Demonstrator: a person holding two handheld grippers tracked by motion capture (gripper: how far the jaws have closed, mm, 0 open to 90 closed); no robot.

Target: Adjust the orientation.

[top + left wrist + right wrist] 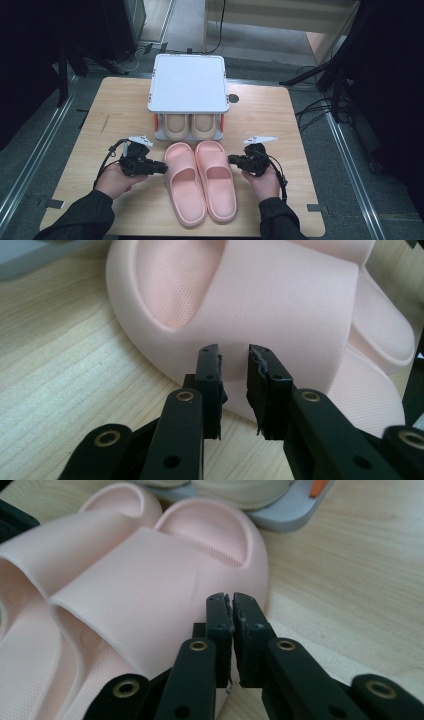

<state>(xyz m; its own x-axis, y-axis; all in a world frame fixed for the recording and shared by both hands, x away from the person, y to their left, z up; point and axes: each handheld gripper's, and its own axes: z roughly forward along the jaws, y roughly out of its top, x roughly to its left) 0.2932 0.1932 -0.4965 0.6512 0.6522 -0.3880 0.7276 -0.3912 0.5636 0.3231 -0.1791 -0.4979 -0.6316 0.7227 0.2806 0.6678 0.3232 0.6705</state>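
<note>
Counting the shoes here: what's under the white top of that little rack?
Under the white top of the rack sits a beige pair of slippers, toes showing at the front. The top covers their rear parts and anything behind them.

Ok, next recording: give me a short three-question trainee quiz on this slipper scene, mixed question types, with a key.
1. True or false: the pink slippers lie side by side on the table, in front of the white rack.
2. Multiple choice: what sits on the rack's lower shelf? A) a beige pair of slippers B) a folded towel C) two mugs
3. Short answer: which gripper's jaws stand with the wider gap, and is anything between them?

Key
1. True.
2. A, the beige pair.
3. The left gripper: a clear gap with nothing in it, tips close to the side of the left pink slipper. The right gripper has its jaws nearly together, beside the right pink slipper.
</note>
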